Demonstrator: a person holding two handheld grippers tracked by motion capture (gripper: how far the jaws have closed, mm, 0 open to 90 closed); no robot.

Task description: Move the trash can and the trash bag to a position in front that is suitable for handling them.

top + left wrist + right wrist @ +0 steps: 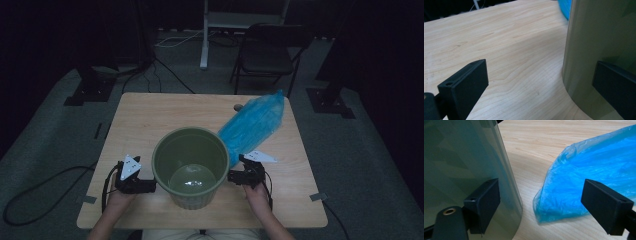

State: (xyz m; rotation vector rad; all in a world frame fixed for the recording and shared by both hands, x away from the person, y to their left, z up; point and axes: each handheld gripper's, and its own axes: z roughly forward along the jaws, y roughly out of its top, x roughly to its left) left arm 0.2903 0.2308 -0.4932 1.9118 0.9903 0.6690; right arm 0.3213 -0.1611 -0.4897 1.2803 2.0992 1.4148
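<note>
My left gripper [150, 186] sits at the near edge of the table [150, 115], close to me, and its jaws are spread wide apart. In the left gripper view one of its jaws lies against the side of the green bin [604, 37], or just in front of it; I cannot tell whether it touches. The other jaw stands over bare wood.

The green bin [190, 150] stands upright in the middle of the near half of the table, open at the top, with my two hands on either side of it.

My right gripper [235, 176] is at the bin's other side, and its jaws are spread wide too, holding nothing. In the right gripper view one jaw lies close against the bin's wall [461, 152], and the other hangs over the blue plastic bag [594, 172].

That bag [255, 122] lies flat on the table behind and to the right of the bin, its near end just beside the bin's wall and its far end reaching toward the table's far right corner.
</note>
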